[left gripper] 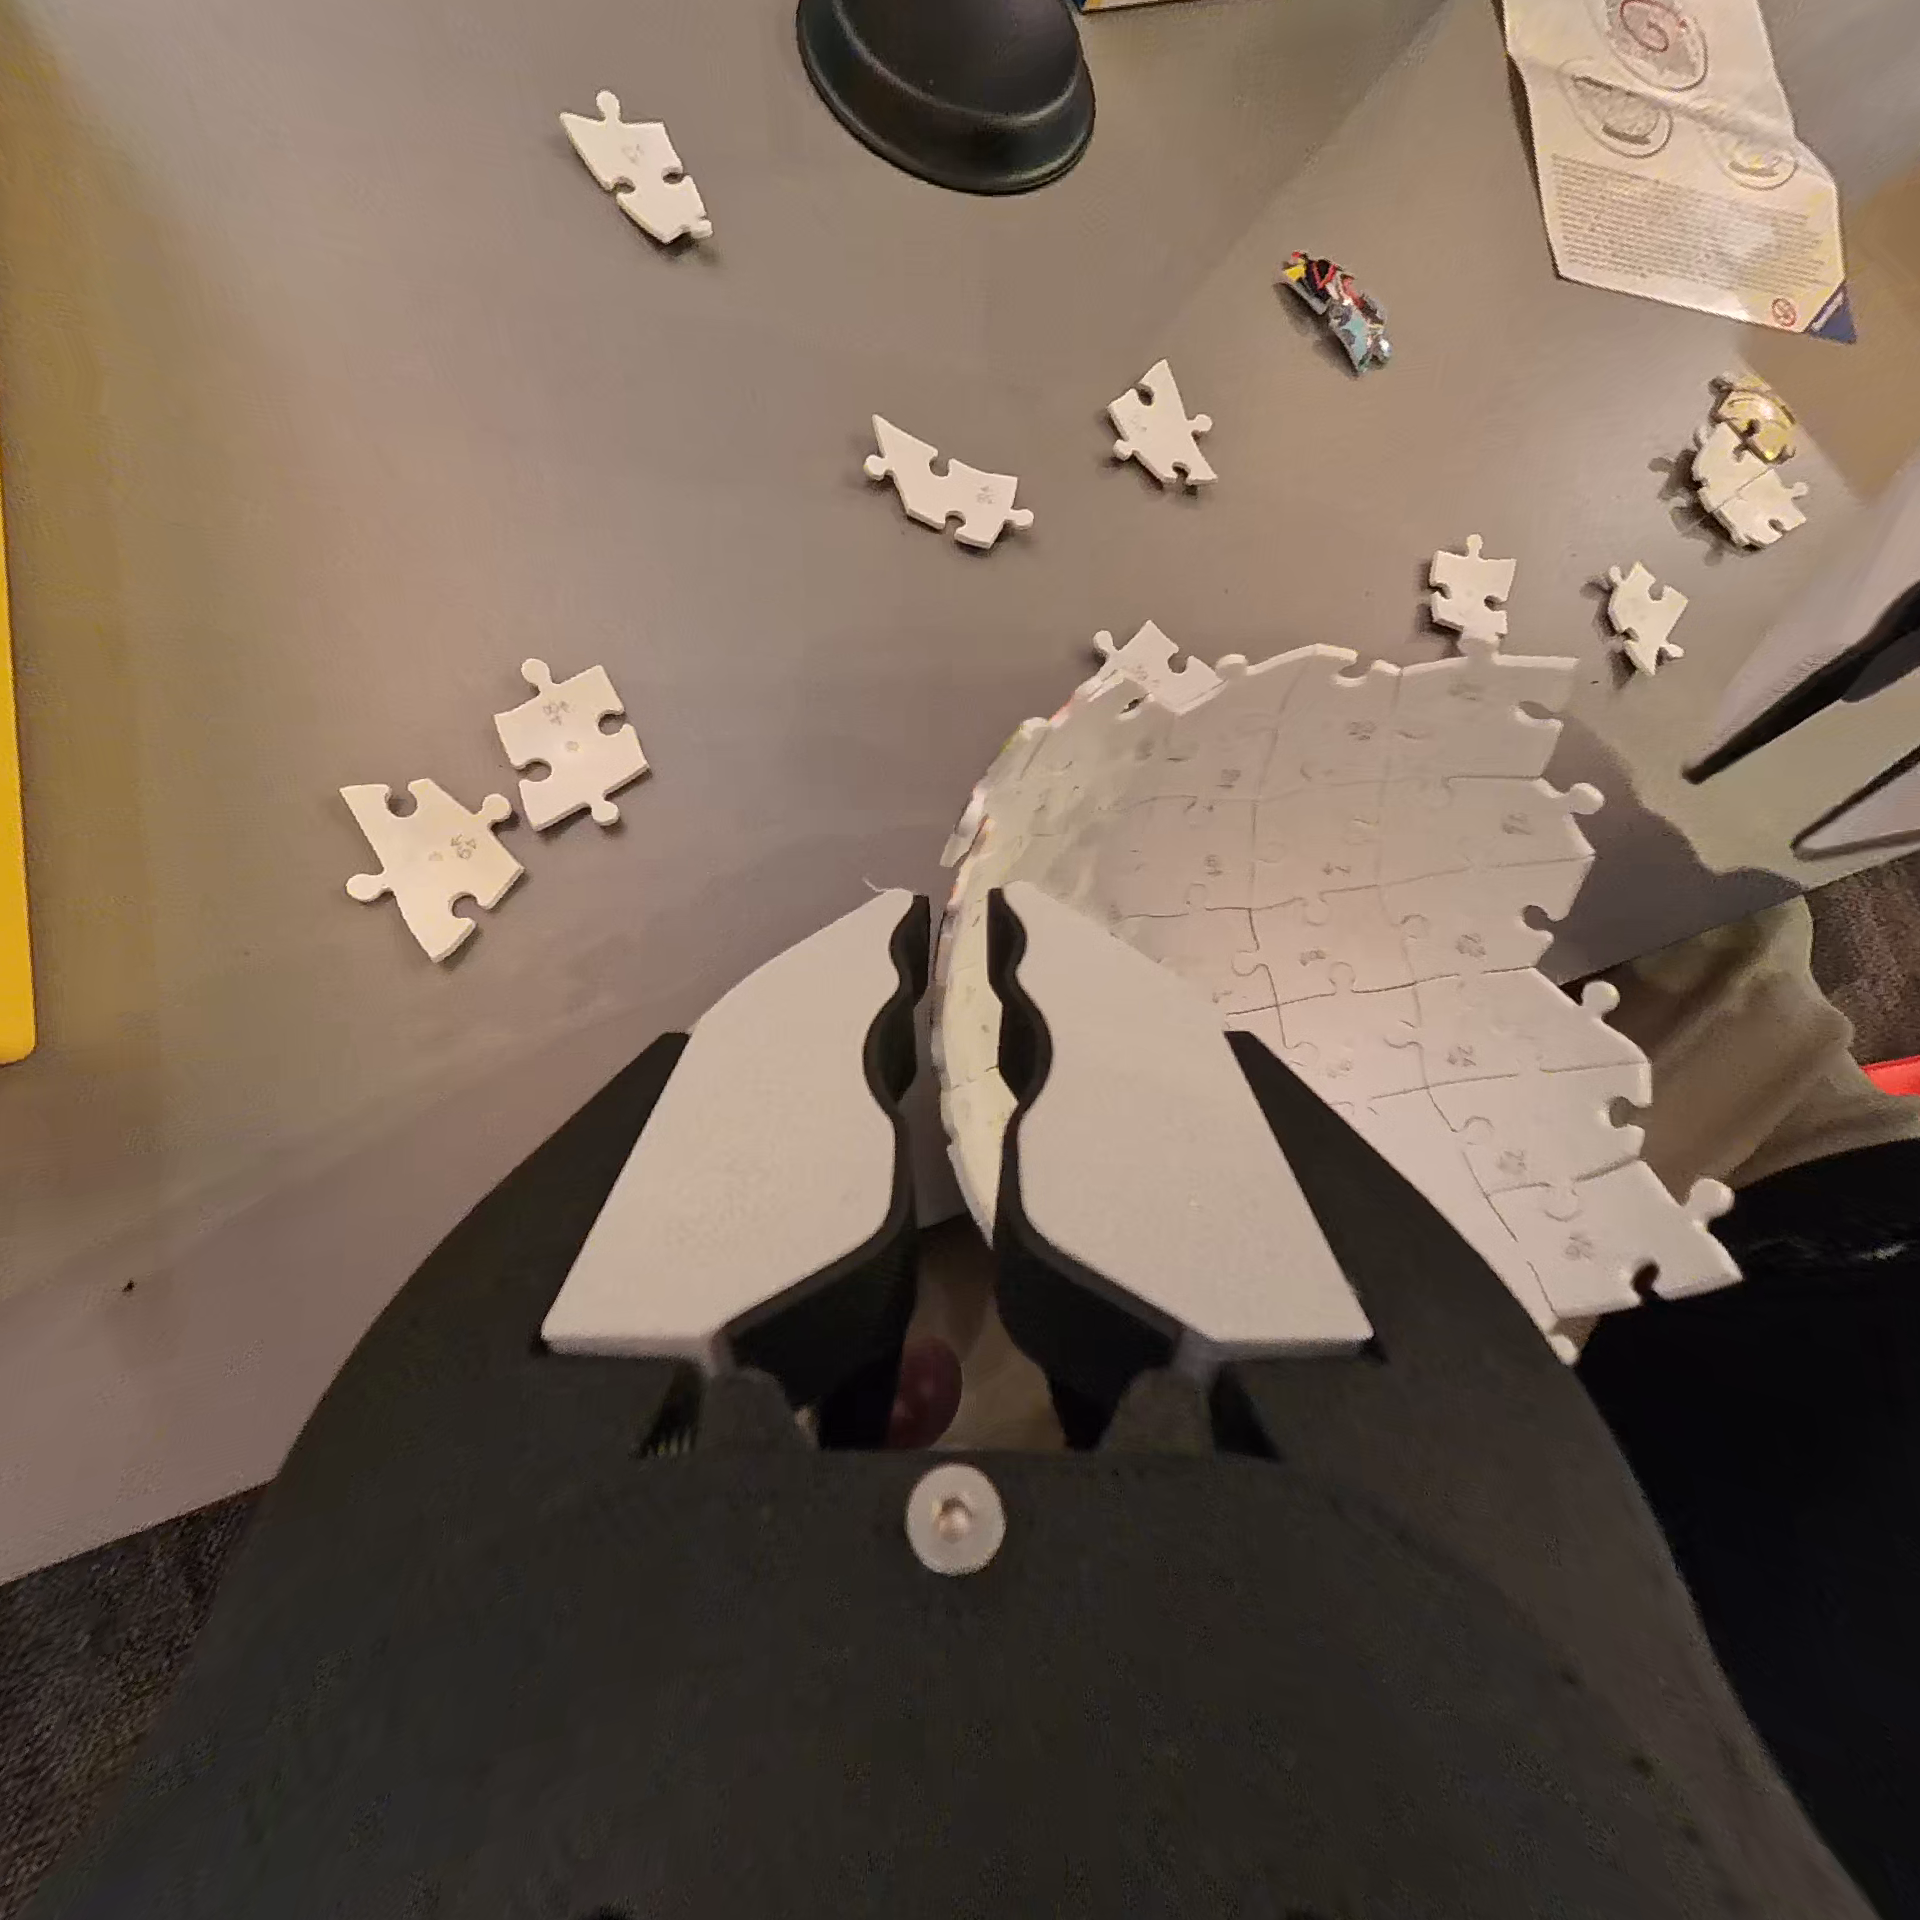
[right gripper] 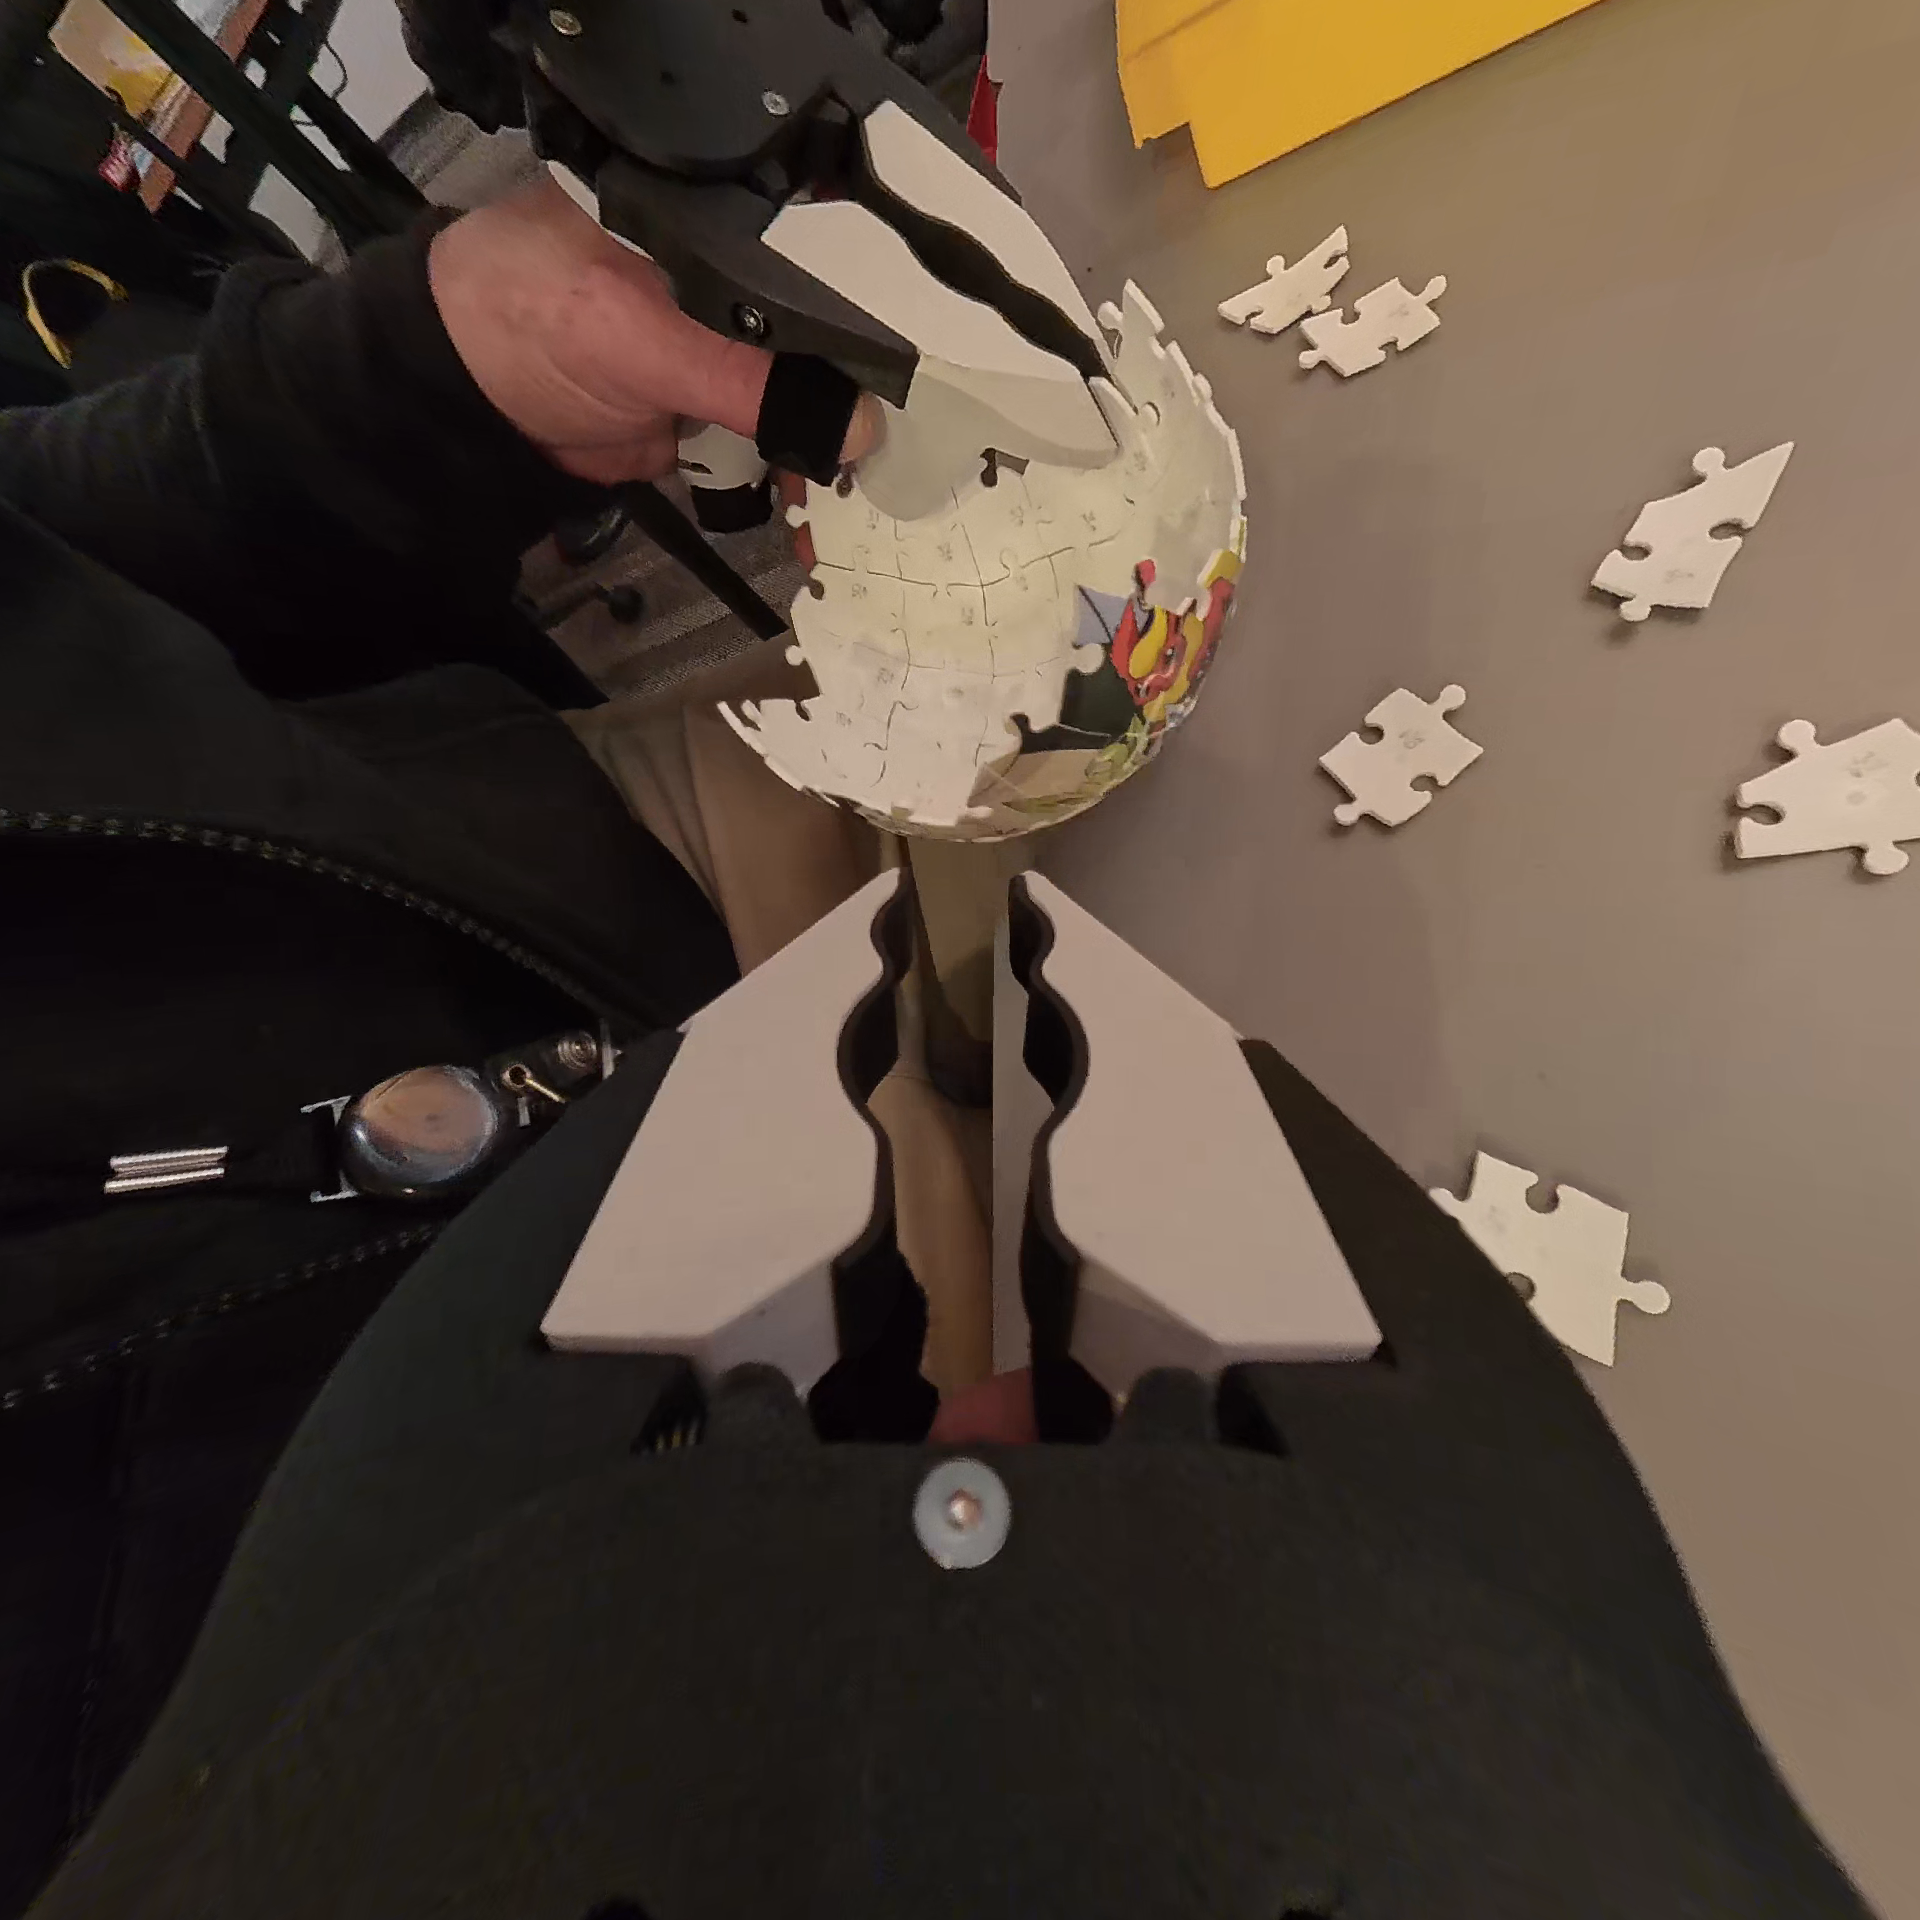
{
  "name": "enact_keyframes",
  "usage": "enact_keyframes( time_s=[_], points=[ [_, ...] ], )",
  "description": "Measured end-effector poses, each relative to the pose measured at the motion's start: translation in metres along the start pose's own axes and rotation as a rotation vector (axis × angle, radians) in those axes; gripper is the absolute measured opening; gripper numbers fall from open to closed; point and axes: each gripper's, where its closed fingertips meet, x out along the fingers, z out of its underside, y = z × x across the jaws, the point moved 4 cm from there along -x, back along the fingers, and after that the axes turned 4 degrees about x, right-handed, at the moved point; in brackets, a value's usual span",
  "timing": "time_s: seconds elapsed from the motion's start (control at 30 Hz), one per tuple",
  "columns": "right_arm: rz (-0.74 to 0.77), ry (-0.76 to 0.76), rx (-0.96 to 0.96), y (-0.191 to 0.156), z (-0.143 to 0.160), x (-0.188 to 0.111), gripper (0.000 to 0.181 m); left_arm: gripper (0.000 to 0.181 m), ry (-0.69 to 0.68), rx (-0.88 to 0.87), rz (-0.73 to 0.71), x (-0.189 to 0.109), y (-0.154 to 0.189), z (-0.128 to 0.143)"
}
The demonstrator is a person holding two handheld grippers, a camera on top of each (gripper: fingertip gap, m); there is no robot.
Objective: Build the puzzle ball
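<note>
White, half-built puzzle ball [right gripper: 997, 623], its curved shell open, was pinched at its rim by the left gripper [left gripper: 956, 914], both fingers pressed onto the thin wall. A bare hand [right gripper: 582, 343] in a dark sleeve held that gripper, reaching in from ten o'clock in the right wrist view. The right gripper [right gripper: 961, 883] sat just below the ball at six o'clock, slightly parted and holding nothing. Loose pieces [left gripper: 566, 743] lay scattered on the grey table [left gripper: 312, 468].
</note>
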Motion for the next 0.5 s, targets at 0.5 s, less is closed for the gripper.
enact_keyframes(
  time_s=[0.5],
  points=[
    [0.126,0.014,-0.246,0.05,-0.086,0.026,0.025,0.008,0.002,0.047,0.023,0.007,-0.002,-0.004]
  ],
)
